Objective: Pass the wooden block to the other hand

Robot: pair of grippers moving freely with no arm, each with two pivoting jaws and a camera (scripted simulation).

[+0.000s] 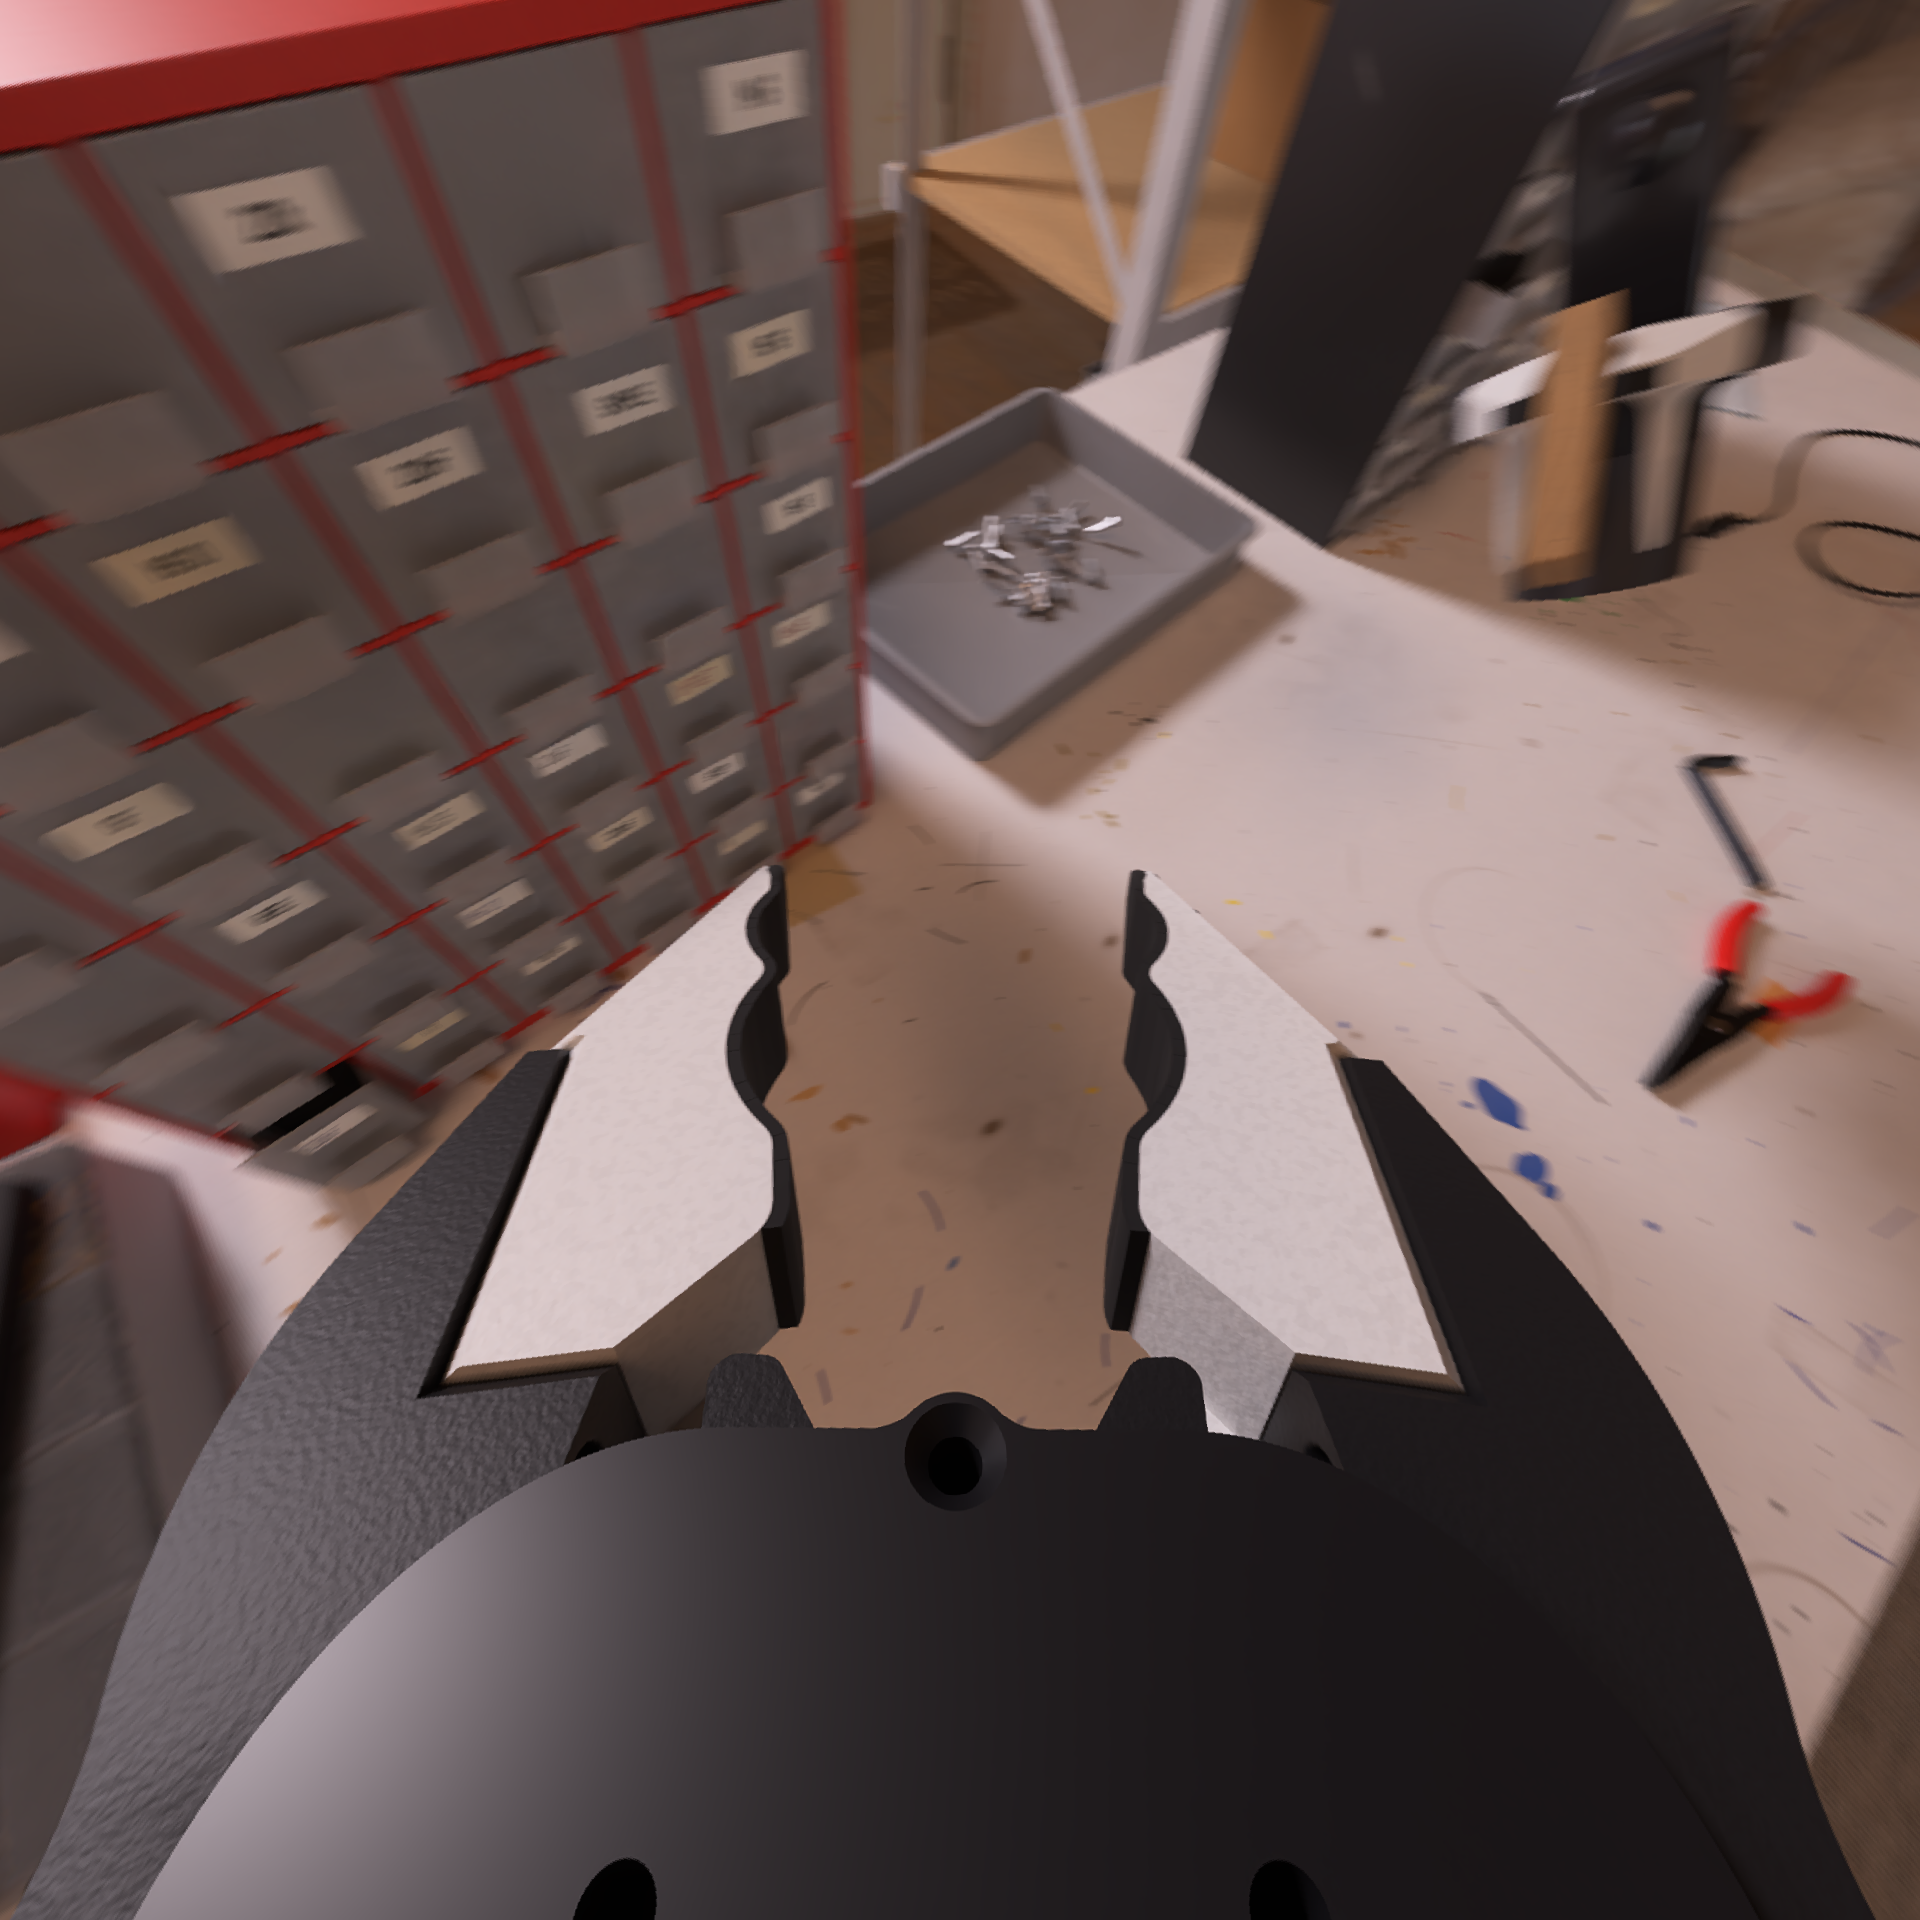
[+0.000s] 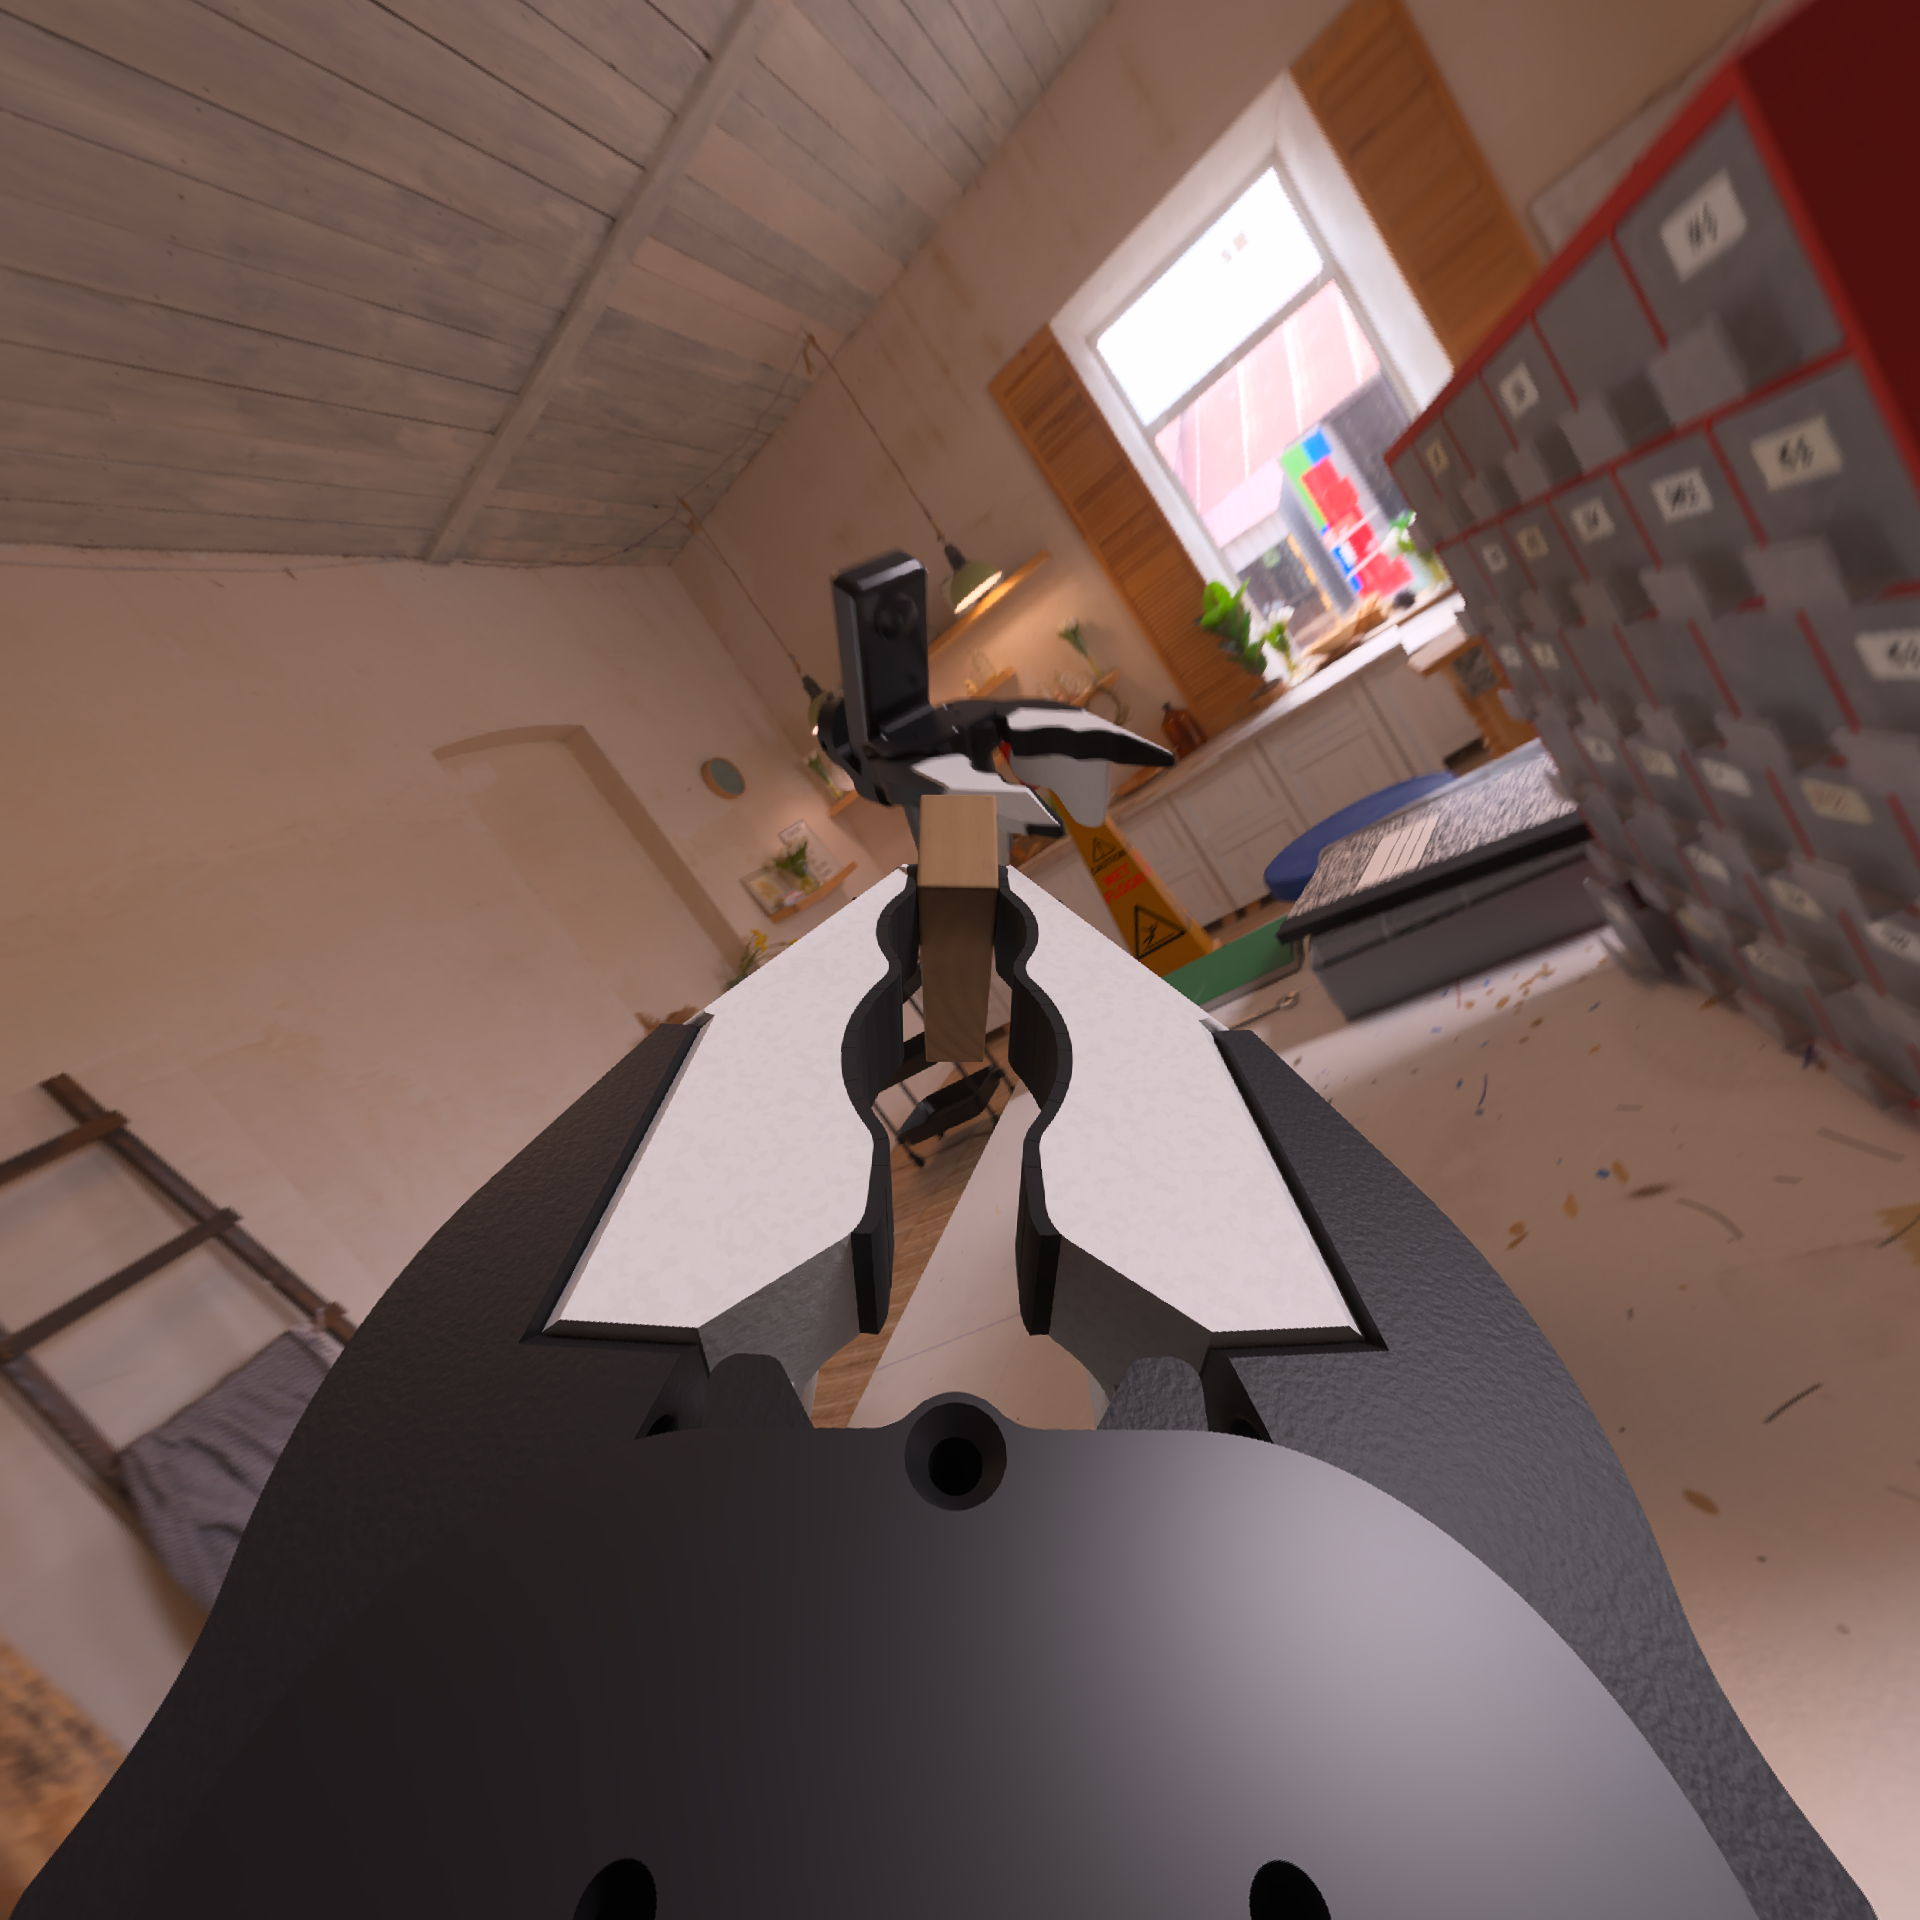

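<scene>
The wooden block (image 2: pixel 956 935) is a light tan bar held upright between the fingertips of my right gripper (image 2: pixel 956 883), which is shut on it. My left gripper (image 2: pixel 1107 790) shows just beyond the block's top in the right wrist view, open and apart from the block. In the left wrist view my left gripper (image 1: pixel 956 894) is open and empty above the table. There the right gripper (image 1: pixel 1621 364) with the block (image 1: pixel 1564 447) shows blurred at the far upper right.
A red cabinet of grey drawers (image 1: pixel 416 520) stands close on the left. A grey tray (image 1: pixel 935 665) with metal bits, a black hex key (image 1: pixel 1725 821), red-handled pliers (image 1: pixel 1745 997) and a black cable (image 1: pixel 1860 520) lie on the speckled table (image 1: pixel 1299 831).
</scene>
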